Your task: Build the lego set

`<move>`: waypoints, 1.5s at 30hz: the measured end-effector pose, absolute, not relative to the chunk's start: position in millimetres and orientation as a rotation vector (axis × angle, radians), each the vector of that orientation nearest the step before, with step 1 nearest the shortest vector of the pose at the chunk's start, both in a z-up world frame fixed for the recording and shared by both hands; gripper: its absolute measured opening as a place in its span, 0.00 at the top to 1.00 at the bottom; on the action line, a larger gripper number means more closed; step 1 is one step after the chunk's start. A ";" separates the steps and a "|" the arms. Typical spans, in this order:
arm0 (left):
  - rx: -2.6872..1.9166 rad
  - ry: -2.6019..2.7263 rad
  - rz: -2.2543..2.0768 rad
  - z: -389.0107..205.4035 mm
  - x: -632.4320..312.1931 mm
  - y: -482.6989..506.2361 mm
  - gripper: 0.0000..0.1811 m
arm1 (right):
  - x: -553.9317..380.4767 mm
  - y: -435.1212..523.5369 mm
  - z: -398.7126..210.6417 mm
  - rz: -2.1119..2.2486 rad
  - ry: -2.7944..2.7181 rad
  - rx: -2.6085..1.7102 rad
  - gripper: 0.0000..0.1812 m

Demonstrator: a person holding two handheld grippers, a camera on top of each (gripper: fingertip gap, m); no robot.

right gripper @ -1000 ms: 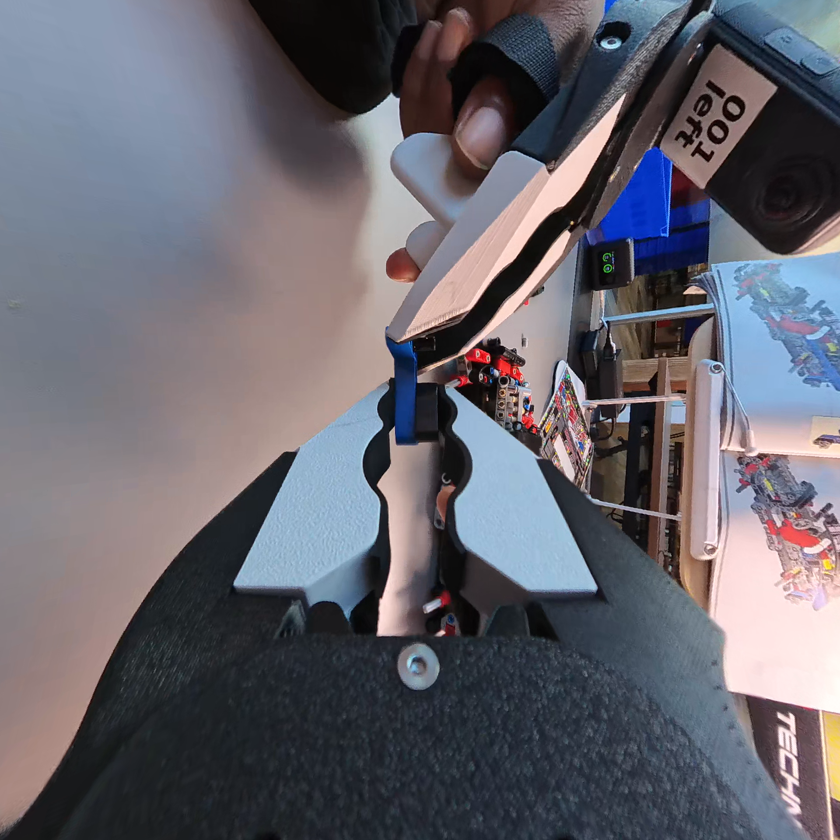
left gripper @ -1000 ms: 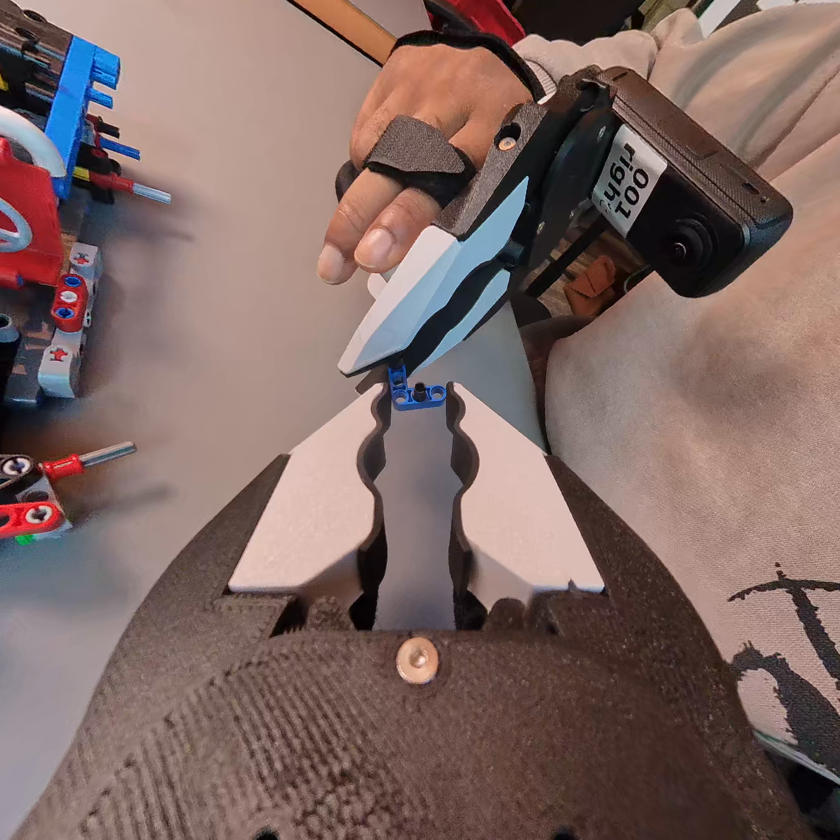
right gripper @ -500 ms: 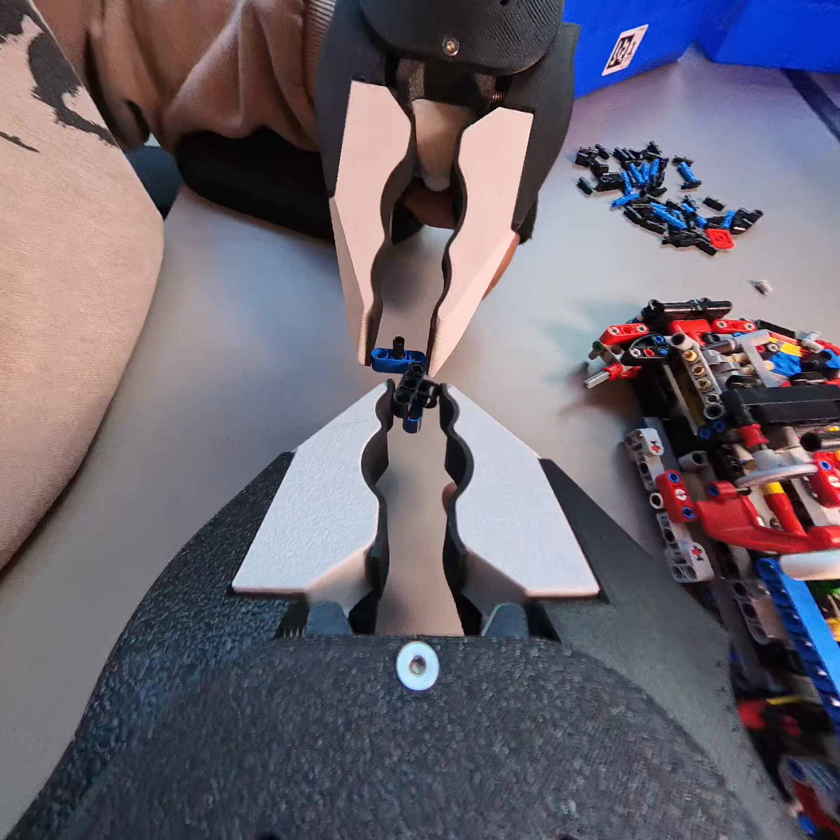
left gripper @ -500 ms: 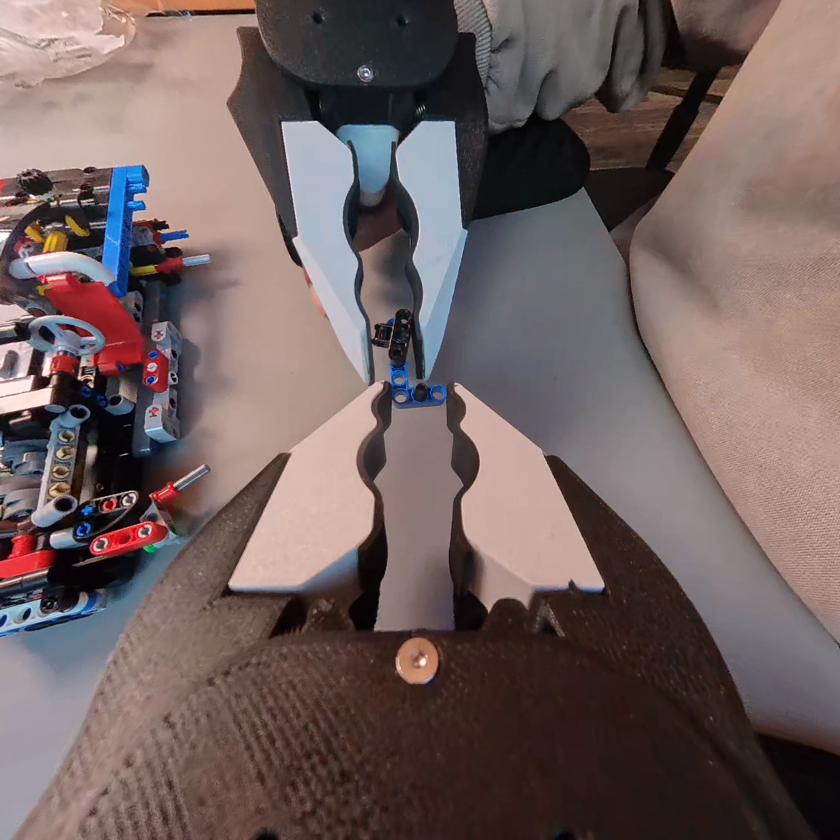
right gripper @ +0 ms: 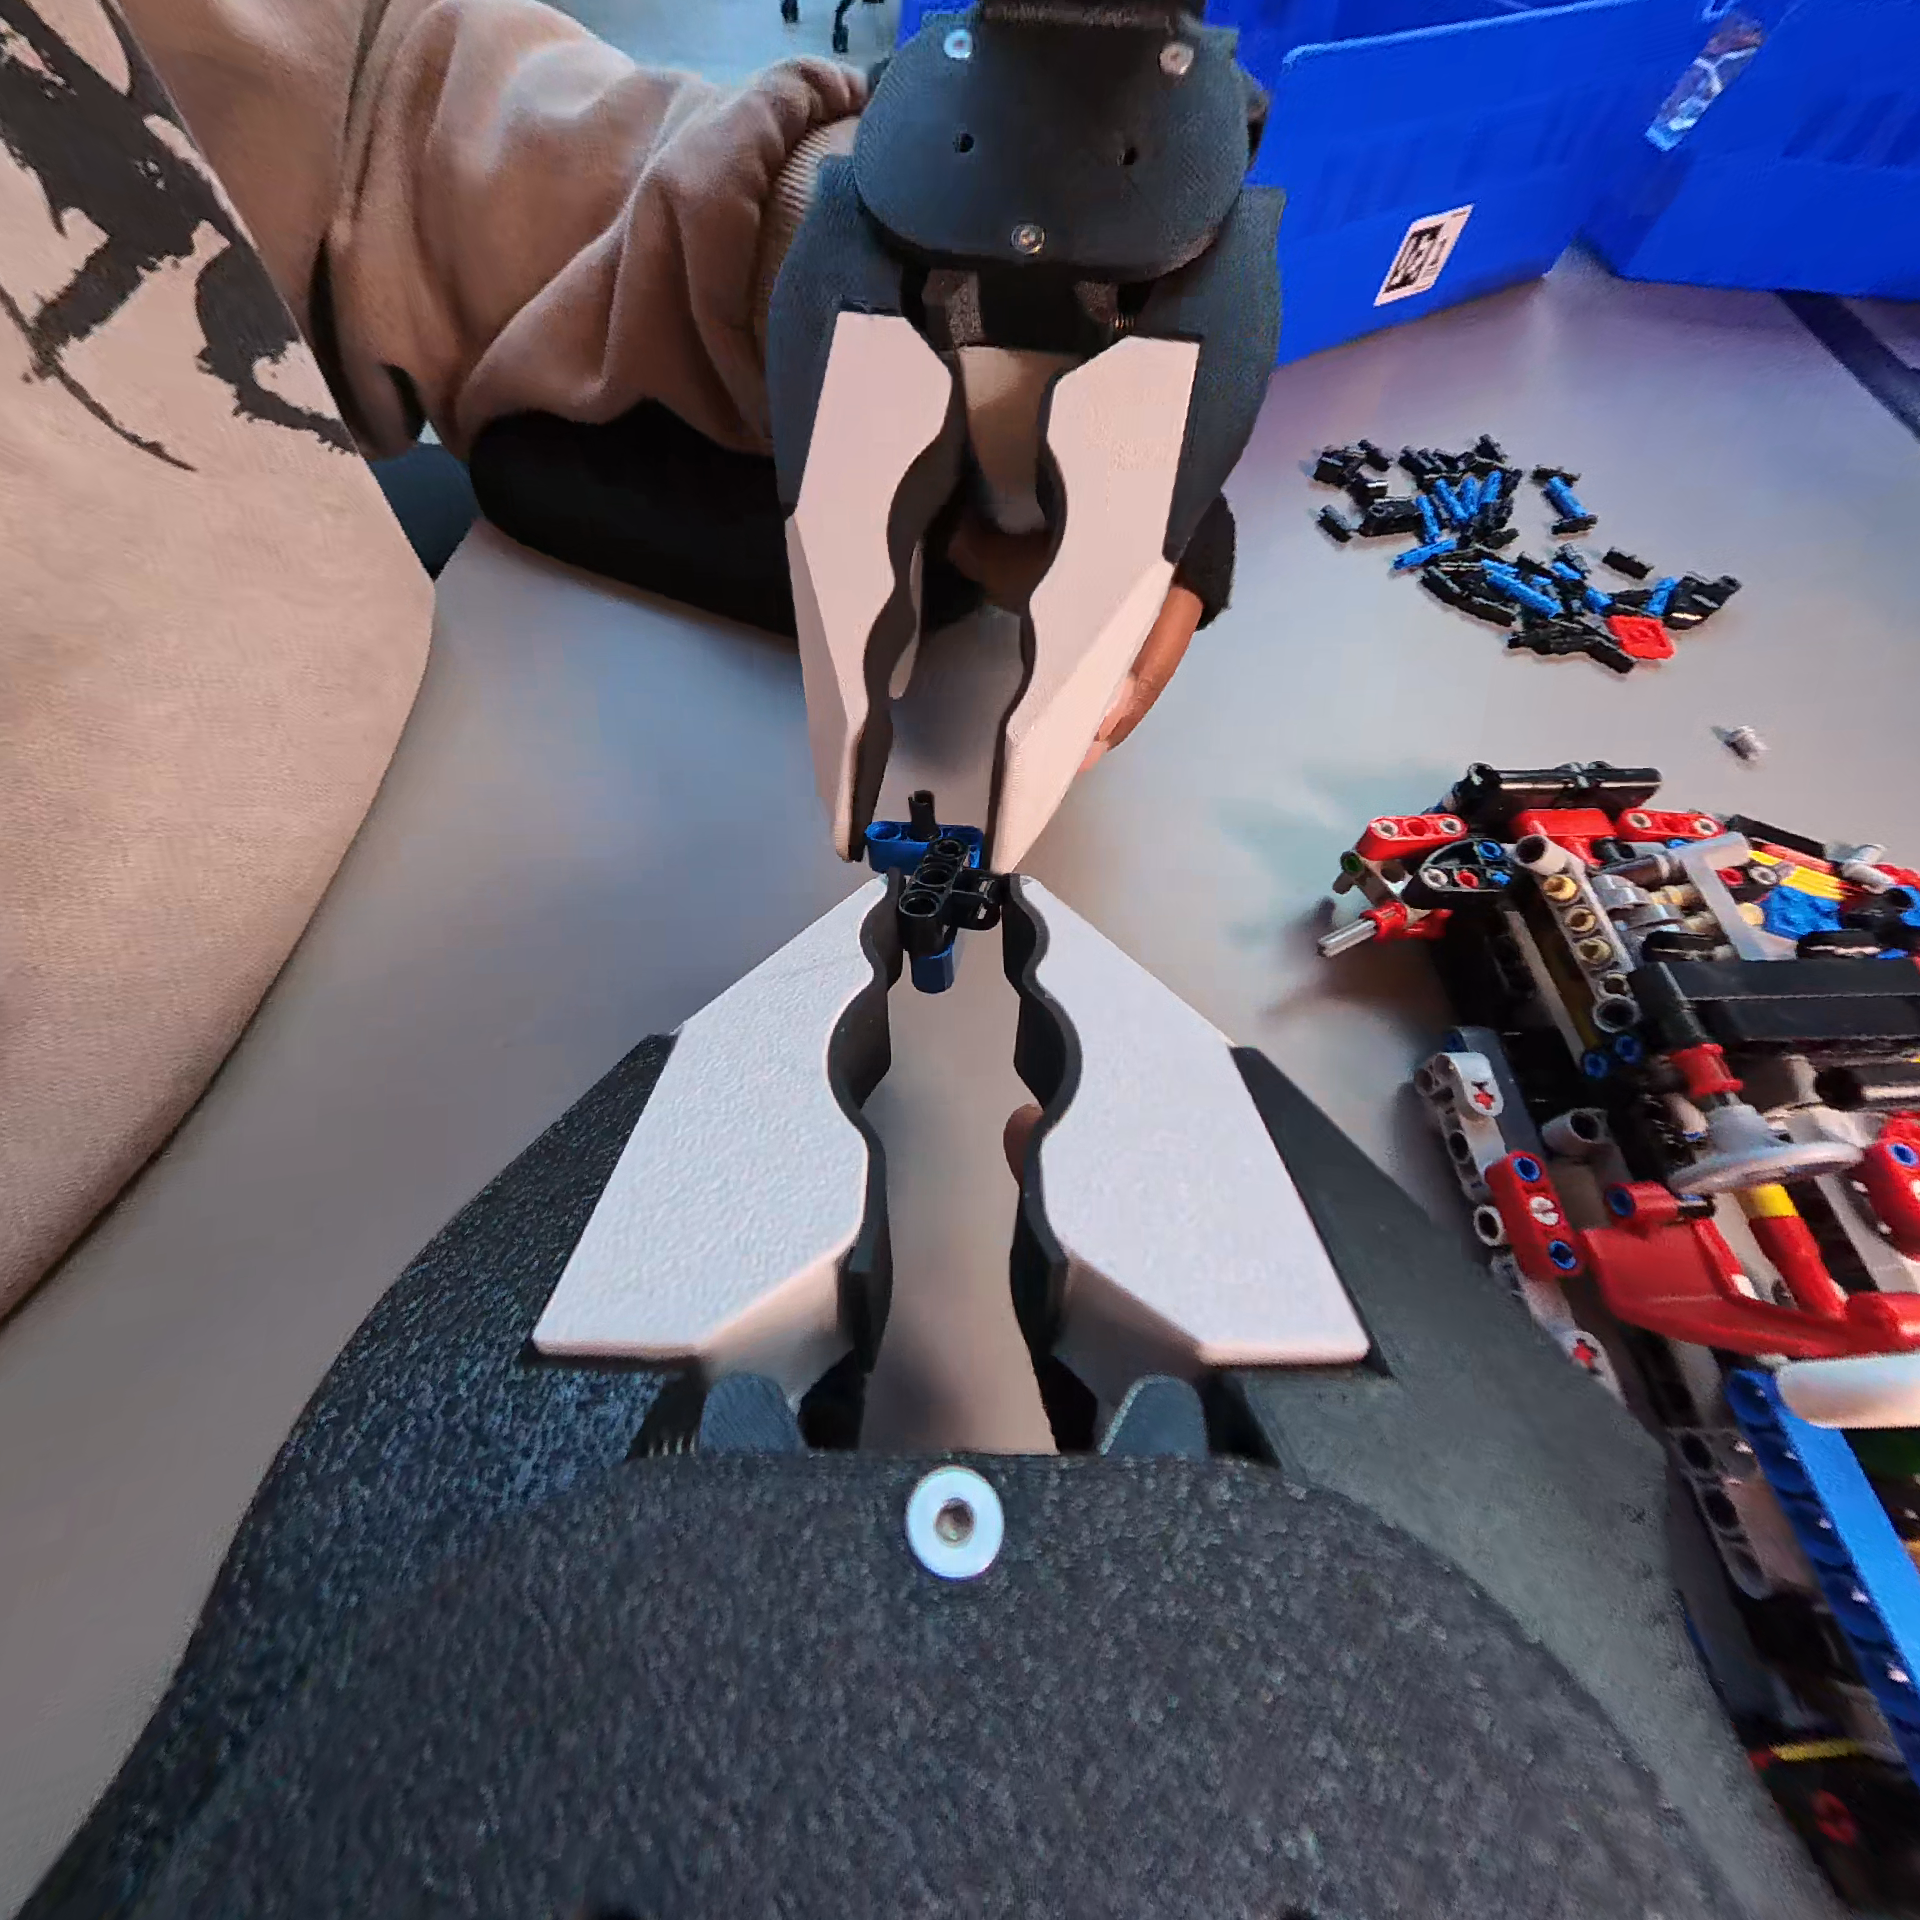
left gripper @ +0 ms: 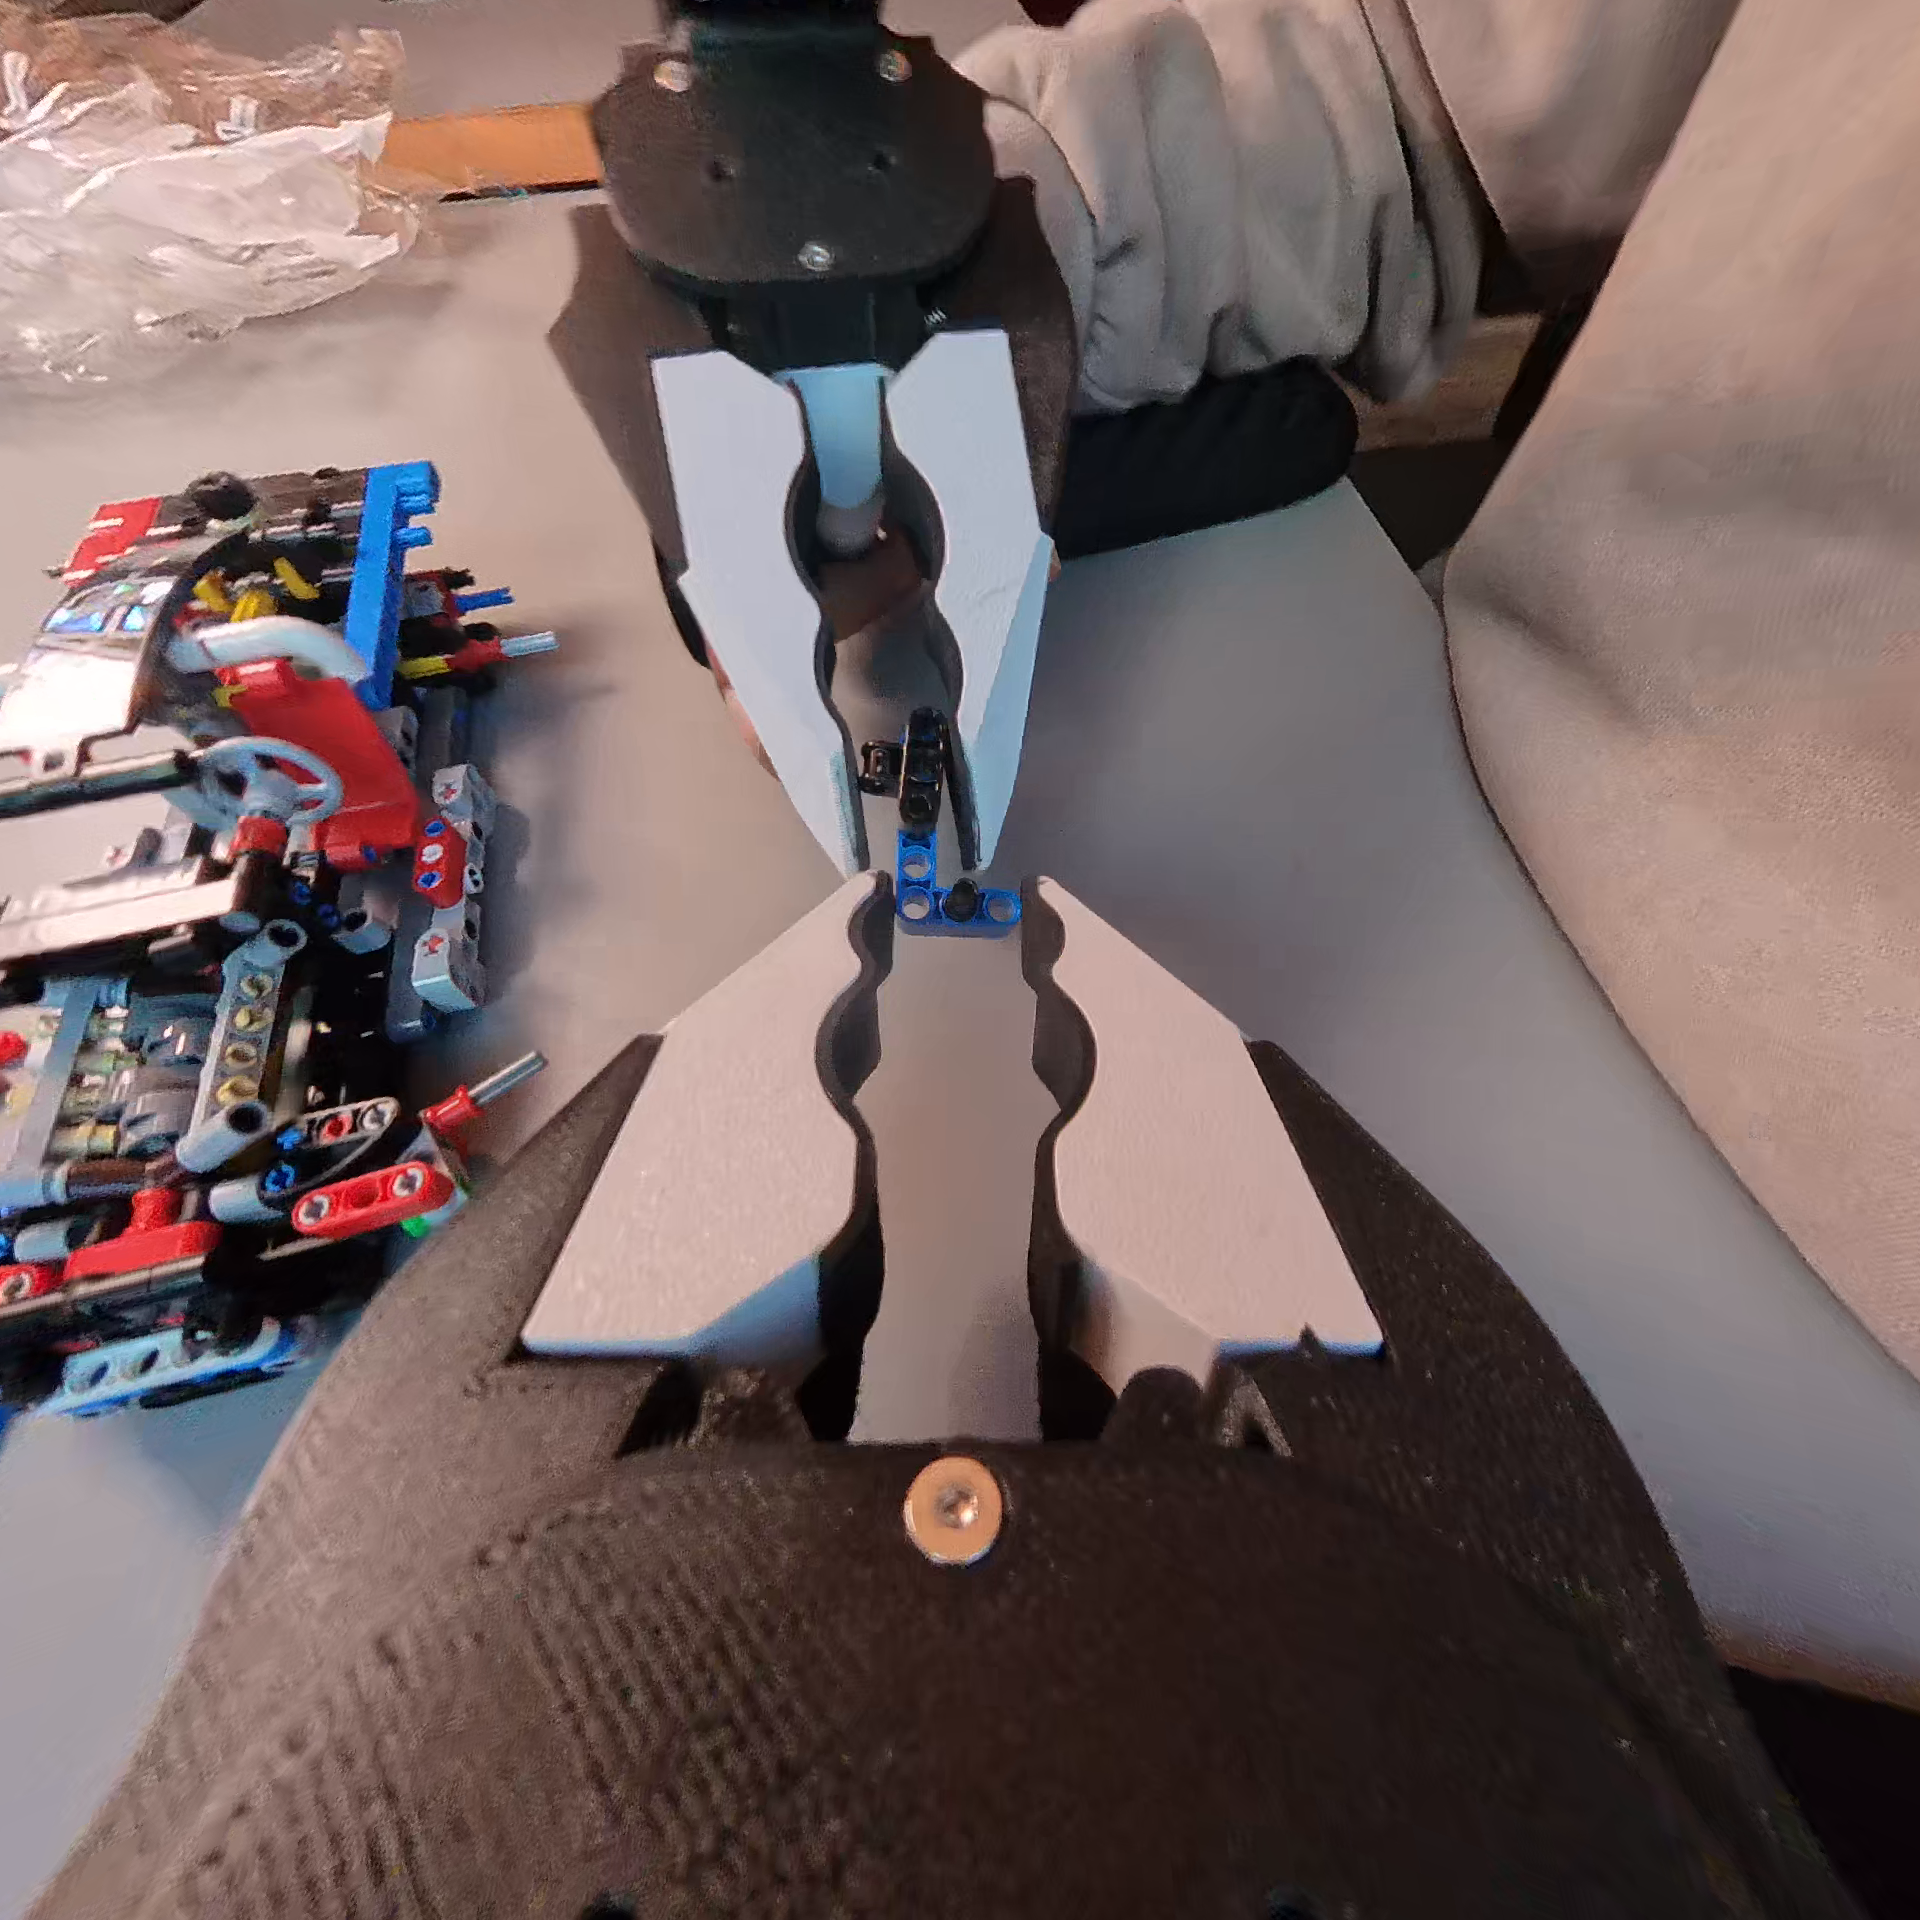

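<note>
Car sits at the table's side. Both grippers now face tip to tip, swung round from crossed a sec ago. Left gripper clamps blue L-beam; right gripper clamps black connector. Pieces touching, prob. mid-join. Clear room btwn sleeve and car.

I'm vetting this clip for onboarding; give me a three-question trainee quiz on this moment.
1. True or false: the left gripper holds a blue L-beam.
2. Which piece does the right gripper grip? A) red beam B) black connector C) steering wheel
3. Fill in: the loose pins lie on the table beyond the half-built ____.

Key: 1 true; 2 B; 3 car.
</note>
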State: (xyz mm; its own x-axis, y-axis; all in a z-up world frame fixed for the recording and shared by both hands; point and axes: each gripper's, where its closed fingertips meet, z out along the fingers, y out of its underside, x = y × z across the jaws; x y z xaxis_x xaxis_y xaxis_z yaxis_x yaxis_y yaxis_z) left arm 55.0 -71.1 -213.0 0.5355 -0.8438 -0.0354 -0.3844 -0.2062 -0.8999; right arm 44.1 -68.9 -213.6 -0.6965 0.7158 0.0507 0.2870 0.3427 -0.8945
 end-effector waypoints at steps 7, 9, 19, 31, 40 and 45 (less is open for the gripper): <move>-1.805 0.558 -0.859 -182.7 21.9 -46.0 0.76 | 17.7 -36.4 -179.6 1.183 -1.844 -0.851 0.91; -1.792 0.482 -0.914 -177.9 16.4 -43.1 0.79 | 13.8 -31.4 -176.1 1.110 -1.797 -0.827 0.91; -1.829 0.444 -0.988 -184.7 28.4 -39.4 0.87 | 13.5 -39.9 -181.2 0.952 -1.799 -0.689 0.91; -1.860 0.519 -0.948 -190.5 32.6 -43.7 0.90 | 25.1 -49.7 -189.1 0.880 -1.872 -0.575 0.88; -1.882 0.515 -0.946 -192.9 32.9 -43.2 0.91 | 25.7 -48.8 -190.7 0.909 -1.877 -0.585 0.90; -1.887 0.506 -0.959 -192.3 32.9 -43.8 0.91 | 25.7 -49.8 -189.9 0.947 -1.871 -0.589 0.90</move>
